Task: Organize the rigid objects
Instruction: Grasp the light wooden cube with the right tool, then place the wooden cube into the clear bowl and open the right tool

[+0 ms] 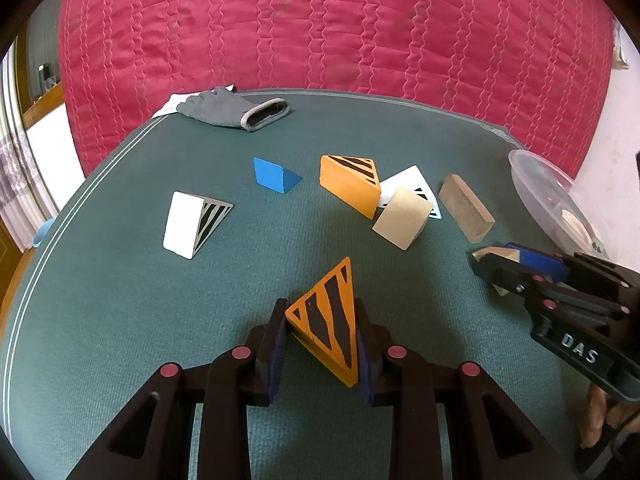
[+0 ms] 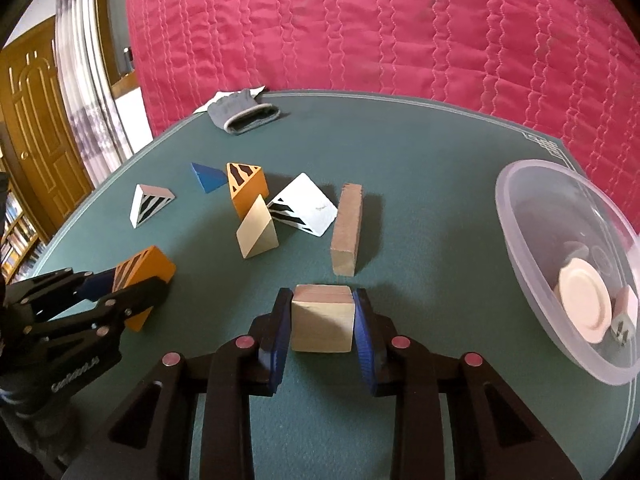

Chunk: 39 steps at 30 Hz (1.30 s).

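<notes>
My left gripper (image 1: 321, 308) is shut on an orange wedge with black stripes (image 1: 328, 320), which stands on the green table; the right wrist view shows the same wedge (image 2: 150, 266) in those jaws at the left. My right gripper (image 2: 322, 296) is shut on a plain wooden block (image 2: 322, 318), both blue pads against its sides, low over the table. In the left wrist view this gripper (image 1: 494, 266) reaches in from the right, the block's pale tip showing. A clear plastic bowl (image 2: 516, 208) stands to the right of the block, holding pale round pieces.
Loose on the green table (image 1: 120, 300) lie a white striped wedge (image 1: 192, 224), a blue wedge (image 1: 276, 176), a second orange wedge (image 1: 348, 184), a plain wood wedge (image 1: 402, 216), a white wedge (image 1: 412, 180) and a brown bar (image 1: 466, 208). A grey glove (image 1: 236, 110) lies at the far edge, before a red quilt.
</notes>
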### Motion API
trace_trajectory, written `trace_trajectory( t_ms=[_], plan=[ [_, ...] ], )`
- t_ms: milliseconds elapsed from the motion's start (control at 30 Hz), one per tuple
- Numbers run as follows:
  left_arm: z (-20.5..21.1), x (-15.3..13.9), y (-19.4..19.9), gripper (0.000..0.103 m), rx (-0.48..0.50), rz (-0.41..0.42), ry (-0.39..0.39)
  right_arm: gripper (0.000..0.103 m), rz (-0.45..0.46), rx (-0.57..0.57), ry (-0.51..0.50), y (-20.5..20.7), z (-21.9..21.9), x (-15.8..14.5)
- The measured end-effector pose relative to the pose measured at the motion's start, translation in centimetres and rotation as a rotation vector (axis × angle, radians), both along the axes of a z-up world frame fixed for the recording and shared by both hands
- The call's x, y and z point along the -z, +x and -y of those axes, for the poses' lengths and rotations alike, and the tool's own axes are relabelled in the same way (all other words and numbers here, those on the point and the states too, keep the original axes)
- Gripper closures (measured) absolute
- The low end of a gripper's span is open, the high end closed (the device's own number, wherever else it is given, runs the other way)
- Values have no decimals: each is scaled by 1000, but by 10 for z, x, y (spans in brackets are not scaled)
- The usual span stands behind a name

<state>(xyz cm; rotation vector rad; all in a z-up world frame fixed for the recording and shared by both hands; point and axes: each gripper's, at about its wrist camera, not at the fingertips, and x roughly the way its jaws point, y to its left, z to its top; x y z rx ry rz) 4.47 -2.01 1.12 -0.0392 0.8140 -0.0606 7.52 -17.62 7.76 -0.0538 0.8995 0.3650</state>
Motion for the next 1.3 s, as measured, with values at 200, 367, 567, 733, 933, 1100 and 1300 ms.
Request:
trace_trajectory(
  t_ms=[200, 367, 567, 733, 933, 1100, 1300],
  plan=[
    [4, -3, -2, 72, 9, 6, 6, 72, 29, 46, 31, -10, 19, -12],
    [11, -8, -5, 72, 28, 15, 14, 72, 59, 100, 52, -14, 41, -22],
    [23, -13, -6, 72, 48, 21, 27, 72, 97, 200, 73, -16, 77, -32],
    [35, -18, -7, 72, 68, 30, 36, 72, 134, 295, 78, -16, 113, -42],
    [52, -23, -8, 72, 97, 34, 44, 72, 158, 402, 78, -11, 154, -46],
    [66, -26, -7, 72, 123, 37, 54, 72, 163, 468, 80, -7, 177, -43],
    [79, -30, -8, 72, 148, 43, 63, 65, 162, 531, 87, -2, 198, -36]
  ],
)
